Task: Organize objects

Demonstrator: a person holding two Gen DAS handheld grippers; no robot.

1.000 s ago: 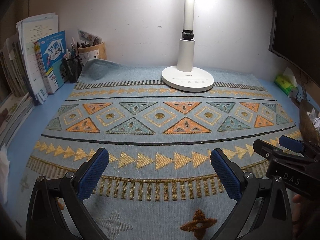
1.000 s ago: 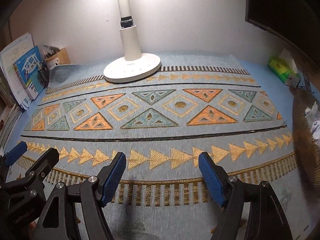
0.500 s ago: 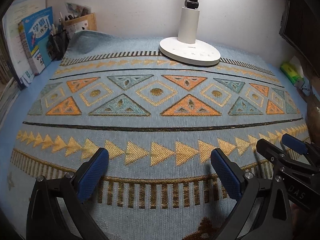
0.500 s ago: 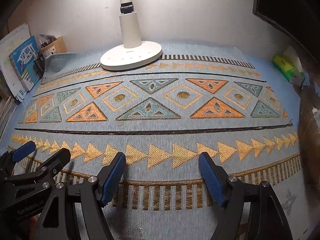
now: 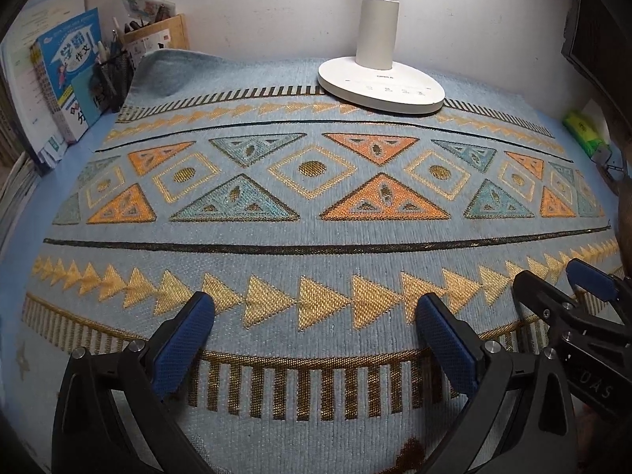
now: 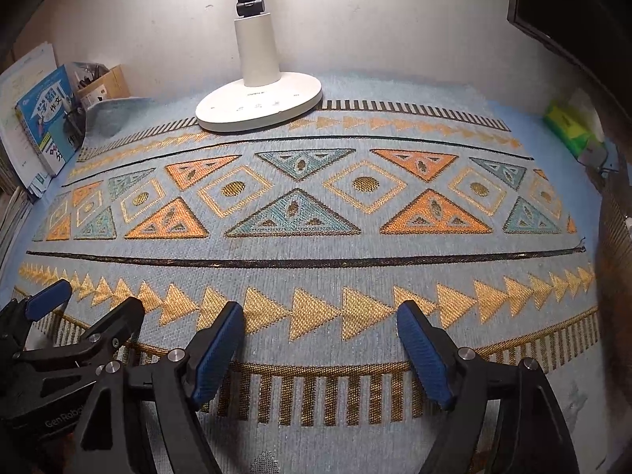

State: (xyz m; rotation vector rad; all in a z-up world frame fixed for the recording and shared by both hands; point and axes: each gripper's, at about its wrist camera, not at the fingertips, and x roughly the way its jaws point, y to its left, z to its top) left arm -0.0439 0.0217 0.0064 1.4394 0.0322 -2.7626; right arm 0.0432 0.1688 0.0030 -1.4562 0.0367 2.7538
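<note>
My left gripper (image 5: 316, 316) is open and empty, low over the near edge of the patterned blue mat (image 5: 316, 237). My right gripper (image 6: 320, 324) is open and empty too, beside it over the same near edge. Each shows in the other's view: the right gripper (image 5: 561, 280) at the left wrist view's right edge, the left gripper (image 6: 91, 304) at the right wrist view's left edge. A white desk lamp base (image 5: 379, 87) stands on the mat's far side; it also shows in the right wrist view (image 6: 260, 102).
Books (image 5: 63, 75) and a pen holder (image 5: 114, 75) with a cardboard box (image 5: 158, 35) stand at the far left by the wall. A green packet (image 5: 584, 130) lies at the far right under a dark monitor (image 6: 572, 8). A dark basket edge (image 6: 616, 237) is at the right.
Both grippers have moved forward and lower over the mat; the lamp and books look nearer. Both stay open.
</note>
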